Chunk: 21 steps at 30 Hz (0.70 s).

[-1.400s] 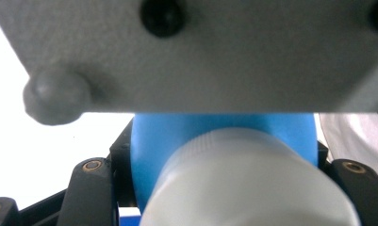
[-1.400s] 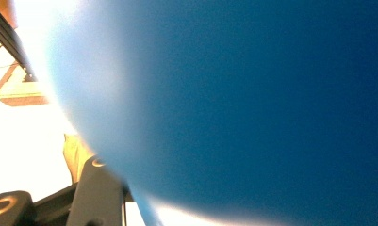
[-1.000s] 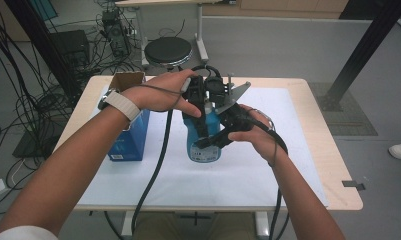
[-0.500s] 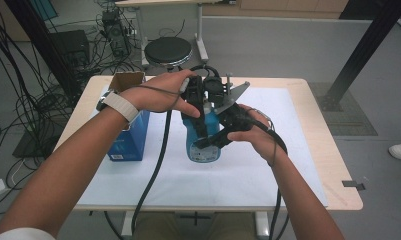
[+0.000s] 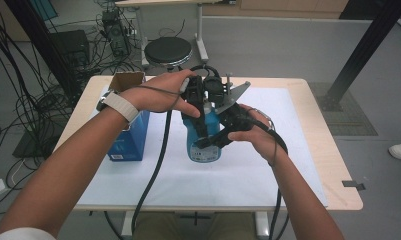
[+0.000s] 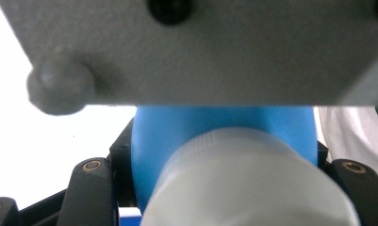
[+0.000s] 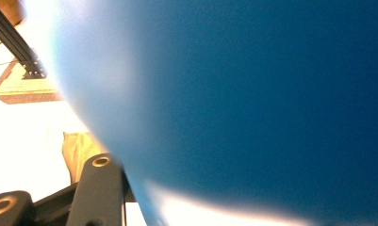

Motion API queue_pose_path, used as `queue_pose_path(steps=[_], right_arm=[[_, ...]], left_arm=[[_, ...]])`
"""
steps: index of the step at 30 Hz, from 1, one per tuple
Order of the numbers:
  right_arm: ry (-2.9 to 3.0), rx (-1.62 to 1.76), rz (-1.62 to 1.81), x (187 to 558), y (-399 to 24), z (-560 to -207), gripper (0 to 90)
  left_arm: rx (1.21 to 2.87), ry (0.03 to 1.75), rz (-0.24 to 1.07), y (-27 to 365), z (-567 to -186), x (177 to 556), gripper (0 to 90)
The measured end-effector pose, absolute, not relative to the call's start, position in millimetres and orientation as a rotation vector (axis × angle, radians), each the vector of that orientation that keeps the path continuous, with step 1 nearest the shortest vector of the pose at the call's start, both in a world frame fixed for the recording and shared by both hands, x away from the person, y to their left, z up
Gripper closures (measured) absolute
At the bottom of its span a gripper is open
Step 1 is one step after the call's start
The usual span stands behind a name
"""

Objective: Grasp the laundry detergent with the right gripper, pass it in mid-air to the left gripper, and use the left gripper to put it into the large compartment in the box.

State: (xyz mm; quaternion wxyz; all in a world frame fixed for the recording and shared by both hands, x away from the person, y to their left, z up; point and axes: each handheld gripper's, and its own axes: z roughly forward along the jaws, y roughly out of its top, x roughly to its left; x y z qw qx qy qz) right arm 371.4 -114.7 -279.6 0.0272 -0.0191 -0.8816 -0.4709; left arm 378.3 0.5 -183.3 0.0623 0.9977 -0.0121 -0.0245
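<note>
A blue bottle [image 5: 204, 147] with a white ribbed cap stands upright on the white sheet in the middle of the table. My left gripper [image 5: 203, 111] comes down from above and is shut on the cap [image 6: 252, 183], with the blue shoulder [image 6: 215, 127] just beyond it. From the right, my right gripper [image 5: 210, 141] is shut on the bottle's body, whose blue wall [image 7: 248, 103] looms close beside one black finger [image 7: 98, 188]. The right gripper's grey plate [image 6: 201, 47] hangs across the top of the left gripper view.
An open blue carton [image 5: 130, 135] stands left of the bottle under the left wrist. A white sheet [image 5: 268, 170] covers most of the wooden table [image 5: 338, 165]. A black stool [image 5: 168, 50] and cables [image 5: 38, 100] lie beyond the far and left edges.
</note>
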Motion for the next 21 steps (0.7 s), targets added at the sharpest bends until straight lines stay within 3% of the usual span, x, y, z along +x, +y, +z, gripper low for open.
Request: queue_pose_path(steps=[21], right_arm=[[-2.738,-0.056,-1.454,372.0,-113.2,-280.4,42.9]], left_arm=[[3.016,-0.03,-0.078,1.8,-184.2,378.2,38.3]])
